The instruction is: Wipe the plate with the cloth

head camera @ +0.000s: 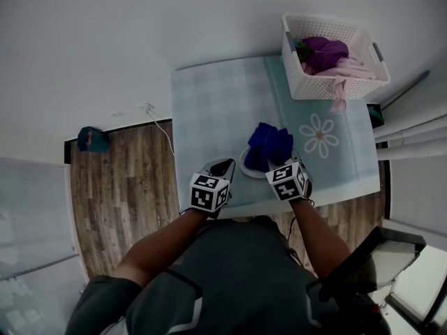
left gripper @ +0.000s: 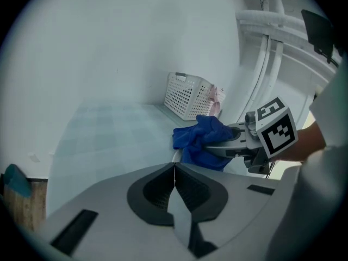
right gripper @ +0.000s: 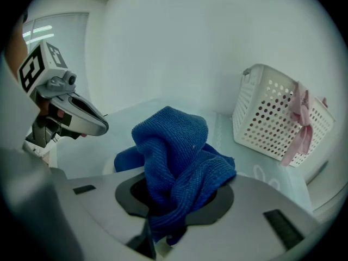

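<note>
Near the table's [head camera: 209, 103] front edge, the right gripper [head camera: 281, 161] is clamped on the cloth [head camera: 269, 144] bunched over the plate [head camera: 246, 167], while the left gripper [head camera: 227, 165], jaws closed, seems to pinch its rim, so wiping looks barely begun.

**Pale table, two things on top**

Spread with a light checked table [head camera: 209, 103] cover, printed with a white daisy [head camera: 319, 137] toward the right. At the far right corner, a white perforated basket [head camera: 328, 86]. Near the front edge, a white plate [head camera: 244, 165], only its left rim showing.
</note>
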